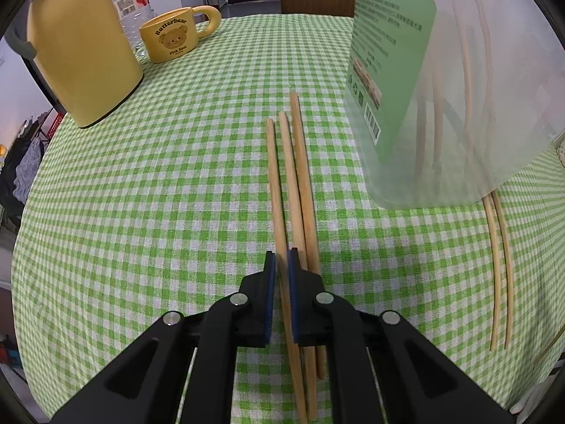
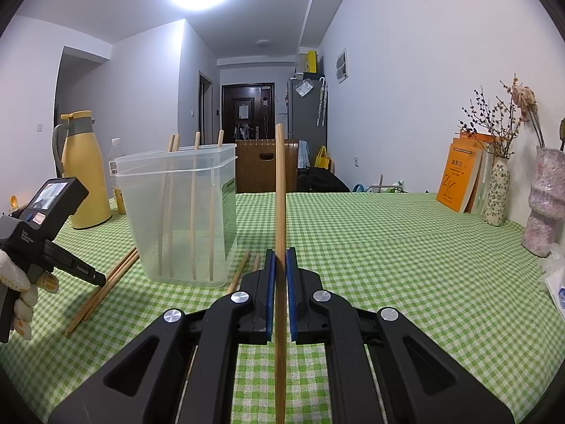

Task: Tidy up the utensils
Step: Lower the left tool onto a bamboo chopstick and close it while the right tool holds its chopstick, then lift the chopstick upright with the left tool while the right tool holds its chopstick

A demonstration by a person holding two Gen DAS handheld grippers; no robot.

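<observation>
Green checked tablecloth [image 1: 159, 194]. Mid-collection: left gripper [image 1: 281, 265] clamped on a chopstick [image 1: 273, 176] beside the bin [image 2: 176, 212]; right gripper [image 2: 280, 265] clamped on another stick [image 2: 280, 183]. Next: lift, tip upright, drop into bin.

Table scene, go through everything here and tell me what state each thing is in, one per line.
Left gripper: shut on one chopstick of three lying on the tablecloth.
Right gripper: shut on a chopstick.
Clear bin: upright, open top, four chopsticks standing inside.
Yellow mug: upright.
Thermos: upright, lid on.
</observation>
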